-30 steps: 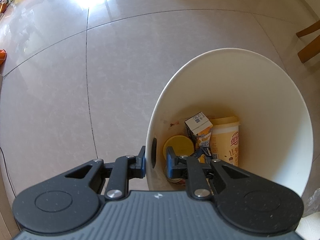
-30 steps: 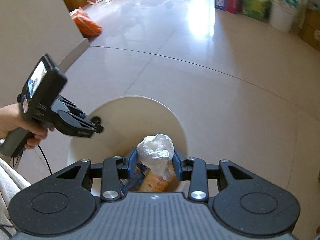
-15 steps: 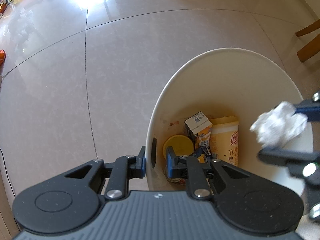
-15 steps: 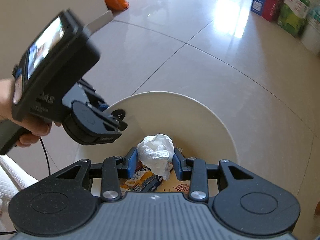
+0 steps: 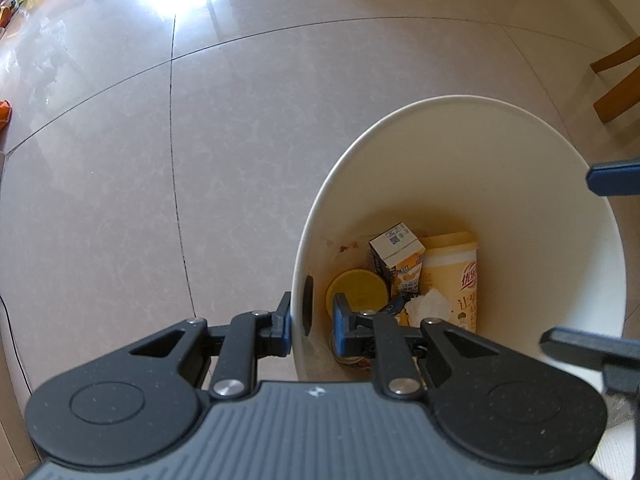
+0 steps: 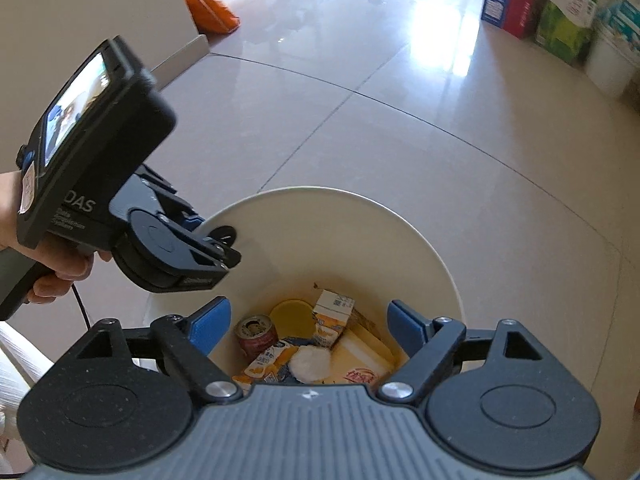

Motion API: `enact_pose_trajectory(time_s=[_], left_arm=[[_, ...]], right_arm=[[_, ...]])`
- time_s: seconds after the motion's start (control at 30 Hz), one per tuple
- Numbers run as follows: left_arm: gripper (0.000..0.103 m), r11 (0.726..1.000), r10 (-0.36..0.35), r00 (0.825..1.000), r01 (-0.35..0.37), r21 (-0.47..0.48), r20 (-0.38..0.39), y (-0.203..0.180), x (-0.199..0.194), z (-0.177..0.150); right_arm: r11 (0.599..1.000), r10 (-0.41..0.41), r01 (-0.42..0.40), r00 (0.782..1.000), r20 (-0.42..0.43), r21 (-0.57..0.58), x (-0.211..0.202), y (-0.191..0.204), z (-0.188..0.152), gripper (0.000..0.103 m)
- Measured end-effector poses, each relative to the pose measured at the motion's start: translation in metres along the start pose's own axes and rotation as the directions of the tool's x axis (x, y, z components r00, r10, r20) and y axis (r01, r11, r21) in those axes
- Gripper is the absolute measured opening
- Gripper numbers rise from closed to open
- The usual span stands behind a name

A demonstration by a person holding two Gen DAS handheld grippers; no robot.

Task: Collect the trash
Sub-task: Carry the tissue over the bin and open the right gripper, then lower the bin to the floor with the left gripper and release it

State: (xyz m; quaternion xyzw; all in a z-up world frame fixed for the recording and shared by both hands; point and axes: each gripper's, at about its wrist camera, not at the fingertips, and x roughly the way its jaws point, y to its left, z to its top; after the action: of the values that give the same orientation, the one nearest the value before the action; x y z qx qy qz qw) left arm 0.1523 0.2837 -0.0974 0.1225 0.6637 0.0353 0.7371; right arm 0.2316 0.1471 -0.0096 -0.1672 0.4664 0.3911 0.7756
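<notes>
A cream waste bin (image 5: 440,101) stands on the tiled floor. My left gripper (image 5: 312,317) is shut on the near rim, one finger outside the wall and one inside; the right wrist view shows that gripper (image 6: 218,242) on the bin's (image 6: 320,191) left rim. Above the bin's mouth, my right gripper (image 6: 308,316) has its jaws opening, with nothing between them. A crumpled white tissue (image 6: 310,362) lies in the bin among a milk carton (image 6: 332,316), a yellow cup (image 5: 452,276), a yellow lid (image 5: 356,288) and a red can (image 6: 256,332). That tissue (image 5: 428,304) also shows in the left wrist view.
Wooden chair legs (image 5: 616,80) stand beyond the bin on the right. Boxes and packages (image 6: 540,4) line the far wall, and an orange bag (image 6: 208,12) lies by a wall corner. A person's hand (image 6: 60,272) holds the left gripper's handle.
The right gripper came in over the bin and opened. The tissue it held has dropped onto the trash inside. The left gripper has stayed on the rim.
</notes>
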Motion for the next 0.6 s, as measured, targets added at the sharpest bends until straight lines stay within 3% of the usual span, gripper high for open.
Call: enact_pose_trajectory(time_s=[0.37,0.6], left_arm=[[0.016,1.0,-0.001,1.0,0.001,0.007,0.003,0.0,0.001,-0.001],[0.02,1.0,0.006,1.0,-0.006,0.017,0.003,-0.002,0.001,-0.001]], right_arm=[[0.988,-0.044,0.048,0.999,-0.031,0.146,-0.011,-0.004,-0.014,0.093],[0.957,-0.034,0.04,0.999,-0.025,0.286,-0.02,-0.007,-0.028,0.095]])
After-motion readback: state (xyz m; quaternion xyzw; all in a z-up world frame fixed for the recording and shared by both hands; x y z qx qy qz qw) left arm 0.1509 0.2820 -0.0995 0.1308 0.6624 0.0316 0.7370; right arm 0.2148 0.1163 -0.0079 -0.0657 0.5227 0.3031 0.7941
